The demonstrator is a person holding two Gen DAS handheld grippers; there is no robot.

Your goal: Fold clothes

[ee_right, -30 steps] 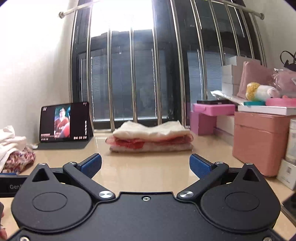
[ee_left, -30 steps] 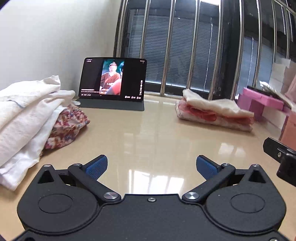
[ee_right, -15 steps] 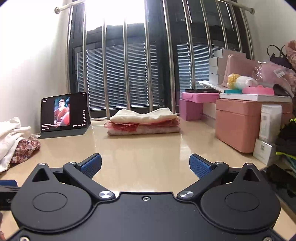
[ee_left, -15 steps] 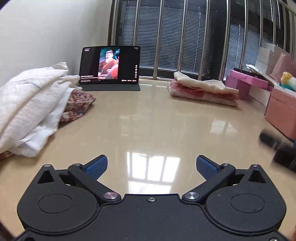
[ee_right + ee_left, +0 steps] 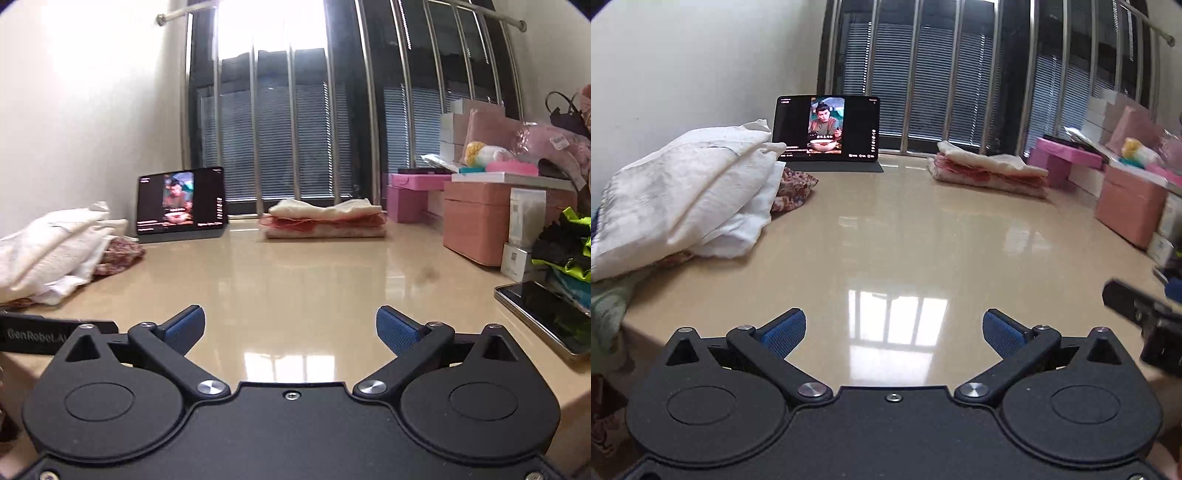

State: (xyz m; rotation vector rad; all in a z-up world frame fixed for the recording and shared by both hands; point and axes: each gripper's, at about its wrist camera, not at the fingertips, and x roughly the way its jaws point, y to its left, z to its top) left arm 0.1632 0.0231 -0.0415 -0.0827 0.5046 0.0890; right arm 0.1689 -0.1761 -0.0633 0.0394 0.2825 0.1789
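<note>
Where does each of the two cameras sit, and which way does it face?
Left wrist: on the left hand-held gripper, open, facing the window across the table; white pile at left, right hand-held gripper at the right edge.
Right wrist: on the right hand-held gripper, open, facing likewise; phone at right.
Shared: tablet, folded stack, white pile.

Daylight is admitted through the barred, metal-railed window [image 5: 295,122], blown out to white at the top centre of the right view. A bright window reflection is cast on the glossy beige tabletop [image 5: 897,325]. Straight bars are bowed by fisheye distortion; frame corners are vignetted.
</note>
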